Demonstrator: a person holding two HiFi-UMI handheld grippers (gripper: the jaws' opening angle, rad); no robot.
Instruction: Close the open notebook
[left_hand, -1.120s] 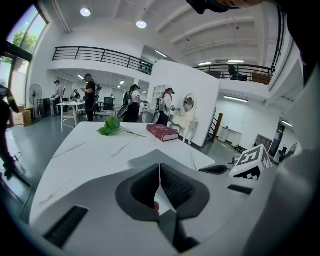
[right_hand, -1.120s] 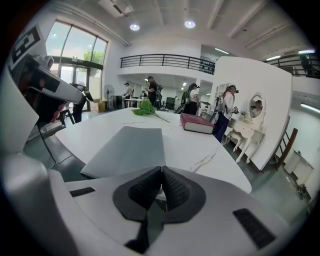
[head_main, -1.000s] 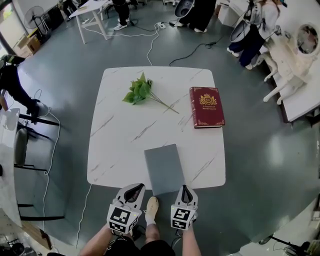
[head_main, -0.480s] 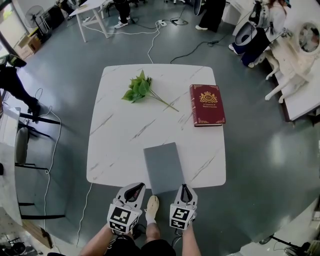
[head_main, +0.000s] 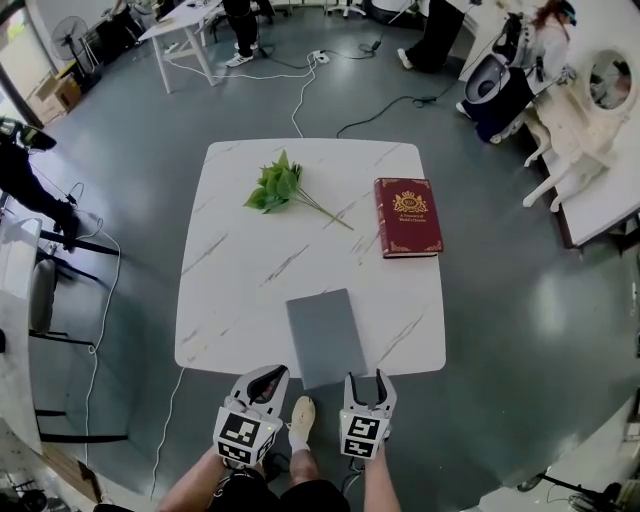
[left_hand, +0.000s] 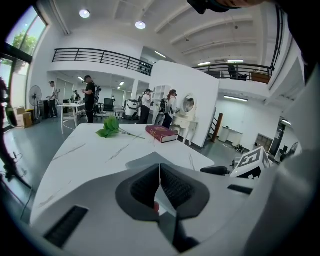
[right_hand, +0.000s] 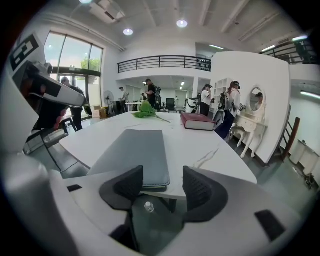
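We're finishing: notebook (head_main: 325, 338) lying shut, right gripper (right_hand: 163, 176) jaws just spreading empty, left gripper (left_hand: 160, 174) pressed together; easing back straight, not nudging it

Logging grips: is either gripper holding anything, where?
Nothing. Right gripper jaws have just been opening, corner of grey notebook loose between them; left gripper shut, empty.

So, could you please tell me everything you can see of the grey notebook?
The notebook is a thin grey rectangle, closed, its plain cover looking leather-like with a seam along the edge. It lies flat on the white table, its near end overhanging the near edge. The right gripper, whose jaws have just been opening, stands at that end, pads apart and clear of it.
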